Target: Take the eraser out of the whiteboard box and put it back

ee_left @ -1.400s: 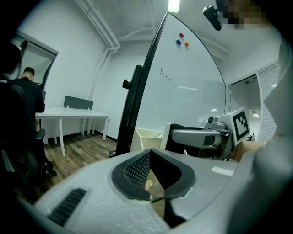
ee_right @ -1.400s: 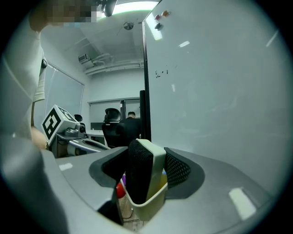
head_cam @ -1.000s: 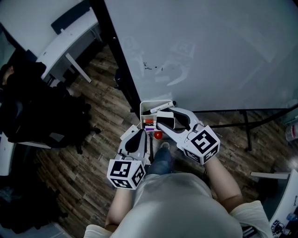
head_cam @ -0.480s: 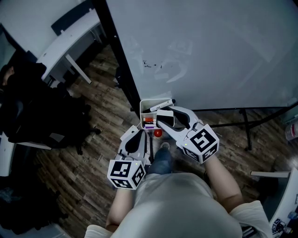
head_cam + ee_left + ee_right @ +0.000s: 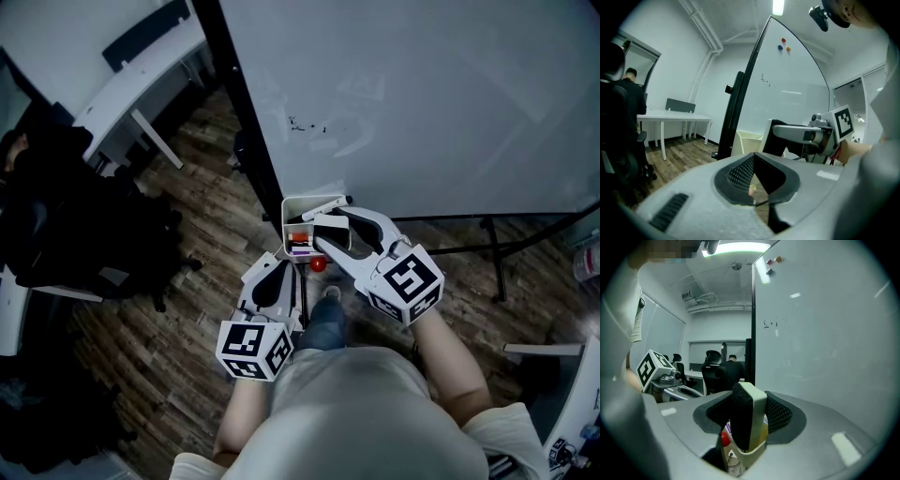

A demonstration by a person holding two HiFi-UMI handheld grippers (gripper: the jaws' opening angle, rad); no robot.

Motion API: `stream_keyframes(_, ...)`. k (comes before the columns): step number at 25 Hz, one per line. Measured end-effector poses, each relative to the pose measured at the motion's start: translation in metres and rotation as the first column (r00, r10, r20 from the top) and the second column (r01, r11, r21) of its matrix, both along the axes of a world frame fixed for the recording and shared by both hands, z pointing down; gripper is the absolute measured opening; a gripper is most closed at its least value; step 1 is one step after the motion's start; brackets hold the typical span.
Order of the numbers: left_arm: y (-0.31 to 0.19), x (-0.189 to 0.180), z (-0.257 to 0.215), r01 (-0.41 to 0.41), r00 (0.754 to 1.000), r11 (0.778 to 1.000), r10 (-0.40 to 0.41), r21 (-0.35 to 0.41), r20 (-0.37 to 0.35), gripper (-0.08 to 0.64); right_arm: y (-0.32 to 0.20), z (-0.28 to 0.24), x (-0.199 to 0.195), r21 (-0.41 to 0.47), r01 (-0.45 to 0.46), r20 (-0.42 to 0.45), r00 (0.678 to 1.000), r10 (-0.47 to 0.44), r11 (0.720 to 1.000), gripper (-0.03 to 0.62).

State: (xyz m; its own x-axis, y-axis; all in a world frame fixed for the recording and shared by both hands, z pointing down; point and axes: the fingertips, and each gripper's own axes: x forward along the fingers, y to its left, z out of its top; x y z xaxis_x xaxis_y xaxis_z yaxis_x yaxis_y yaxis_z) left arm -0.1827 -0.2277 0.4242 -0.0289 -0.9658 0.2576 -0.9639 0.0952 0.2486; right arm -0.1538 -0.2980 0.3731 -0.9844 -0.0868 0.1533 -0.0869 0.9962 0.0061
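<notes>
Right gripper: jaws closed on the eraser, pads pressed on both broad faces. Left gripper: jaws shut, nothing held, parked low and beside the box, clear of the work.

Key relation: the eraser is held on end, long axis roughly vertical. The box opening sits directly under it, at the foot of the whiteboard. In the right gripper view the lower end is seen at or just inside the near rim; how deep it sits cannot be told. The right hand is the nearer one and already has it, so a straight move along the long axis is judged to be all that is needed, up to clear or down to seat.

Eraser look: slim block, pale hard back on one face, dark felt on the other. Markers and something red are seen in the box beside it, a likely snag on the way down.
</notes>
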Motion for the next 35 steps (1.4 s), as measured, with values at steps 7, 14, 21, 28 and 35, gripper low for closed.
stream_keyframes(7, 0.004, 0.002, -0.003, -0.004, 1.0, 1.0, 0.004, 0.004, 0.006, 0.003, 0.002, -0.017, 0.004, 0.028, -0.01, 0.022, 1.0, 0.01, 1.0, 0.21)
stream_keyframes(14, 0.009, 0.006, -0.005, -0.013, 1.0, 1.0, 0.013, 0.007, 0.01, 0.003, 0.007, -0.033, 0.008, 0.066, -0.022, 0.038, 0.999, 0.02, 0.998, 0.21)
stream_keyframes(21, 0.017, 0.008, -0.007, -0.016, 1.0, 1.0, 0.015, 0.013, 0.015, 0.003, 0.018, -0.047, 0.014, 0.091, -0.026, 0.062, 0.998, 0.02, 0.995, 0.21)
stream_keyframes(28, 0.028, 0.013, -0.008, -0.019, 1.0, 1.0, 0.019, 0.018, 0.018, 0.003, 0.03, -0.057, 0.024, 0.107, -0.043, 0.082, 0.996, 0.034, 0.993, 0.21)
stream_keyframes(35, 0.043, 0.027, -0.007, -0.033, 0.999, 0.999, 0.032, 0.022, 0.022, 0.003, 0.05, -0.056, 0.042, 0.097, -0.061, 0.095, 0.994, 0.052, 0.993, 0.21)
